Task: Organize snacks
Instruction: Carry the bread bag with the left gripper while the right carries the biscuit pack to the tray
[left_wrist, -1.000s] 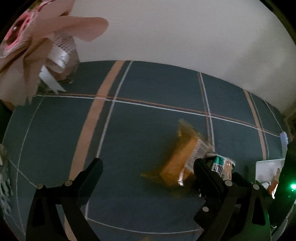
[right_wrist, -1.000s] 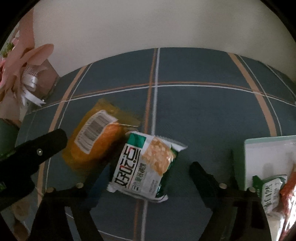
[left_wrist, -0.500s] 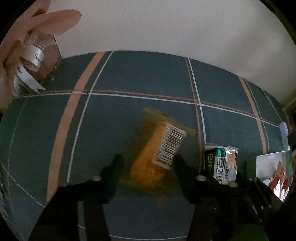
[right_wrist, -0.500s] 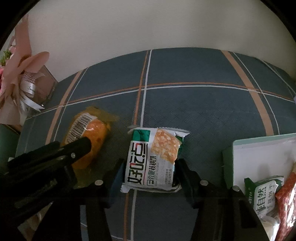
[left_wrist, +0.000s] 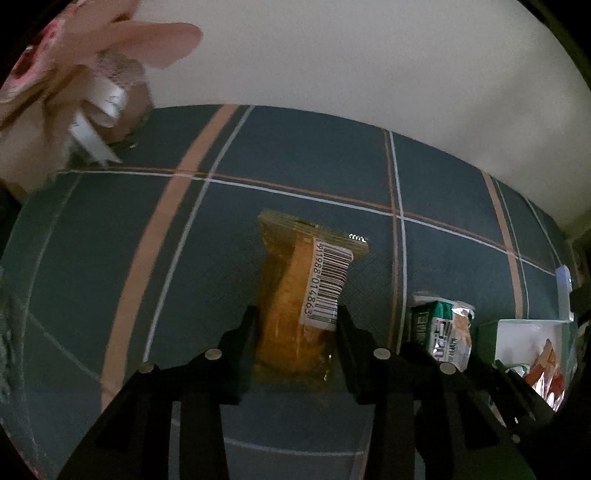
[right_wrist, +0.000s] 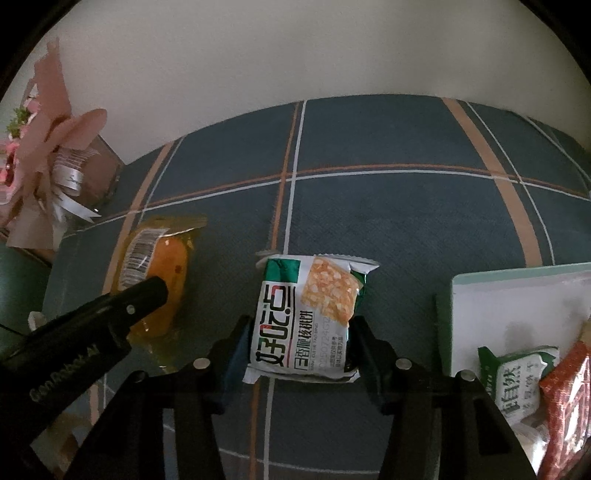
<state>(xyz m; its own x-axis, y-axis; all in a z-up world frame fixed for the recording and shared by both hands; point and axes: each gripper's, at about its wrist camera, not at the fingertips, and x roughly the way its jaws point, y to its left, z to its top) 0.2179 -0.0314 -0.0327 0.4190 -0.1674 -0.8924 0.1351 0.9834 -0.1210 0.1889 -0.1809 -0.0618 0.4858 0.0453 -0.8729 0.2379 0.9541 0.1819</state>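
An orange snack packet (left_wrist: 291, 317) with a barcode label lies on the blue plaid cloth (left_wrist: 295, 158). My left gripper (left_wrist: 295, 321) is shut on its near end, a pad against each side. The same orange packet (right_wrist: 166, 266) shows at the left of the right wrist view, under one left fingertip (right_wrist: 147, 295). A green-and-white biscuit packet (right_wrist: 306, 314) sits between the jaws of my right gripper (right_wrist: 300, 326), which are closing, their pads against its side edges. That biscuit packet (left_wrist: 443, 332) lies right of the orange one.
A white tray with a green rim (right_wrist: 517, 291) at the right holds a green-and-white packet (right_wrist: 517, 376) and a red one (right_wrist: 569, 387). A pink wrapped bouquet (right_wrist: 55, 147) stands at the back left against the pale wall.
Both grippers went from wide open to closed on their packets. The left one shifted over the orange packet; the right one centred on the green-and-white packet.
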